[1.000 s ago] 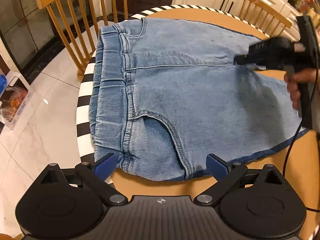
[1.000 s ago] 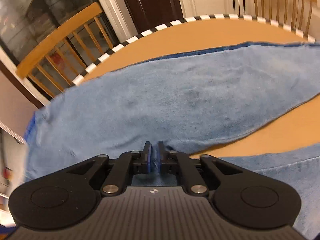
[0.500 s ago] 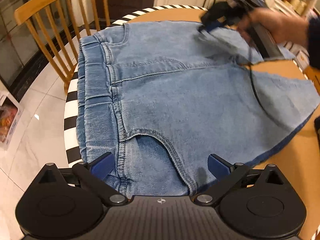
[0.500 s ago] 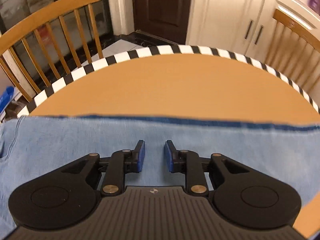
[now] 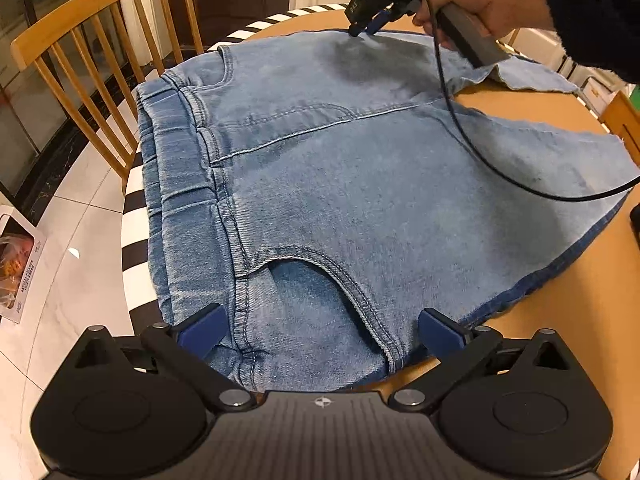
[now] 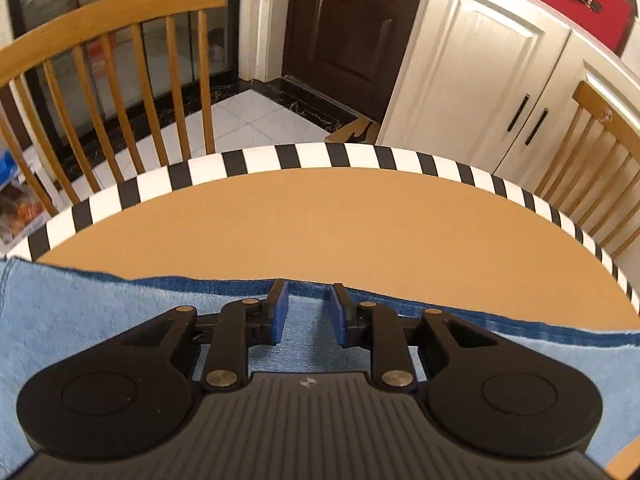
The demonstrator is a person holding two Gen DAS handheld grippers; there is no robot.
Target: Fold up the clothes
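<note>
A: Right, L side first. Left gripper [image 5: 320,330] at bottom centre of its view, blue fingers [image 5: 200,330] spread wide, nothing between them. Tips sit just over the near edge of the jeans [image 5: 360,184], either side of the front pocket opening.

B: Touching the fabric?

A: Can't tell, looks just above. Jeans lie flat, waistband toward frame left, hanging a little past the table [image 5: 540,100] rim; legs run off to the right.

B: R side?

A: Right gripper [image 6: 306,312] lower centre of its own view, fingers parted by a narrow gap, nothing pinched. Tips are level with the denim's far dark-blue edge, bare tan tabletop beyond. In the L view it's at the upper right, held in a hand [image 5: 476,0] w/ dark sleeve [image 5: 596,12], tips at the jeans' far edge. Black cable [image 5: 460,120] trails from it across the denim.

B: Surroundings?

A: Round table w/ black-white striped rim. Wooden chair [image 5: 100,40] upper left, second chair [image 6: 600,168] at right of R view, white cabinet [image 6: 480,60] behind.
</note>
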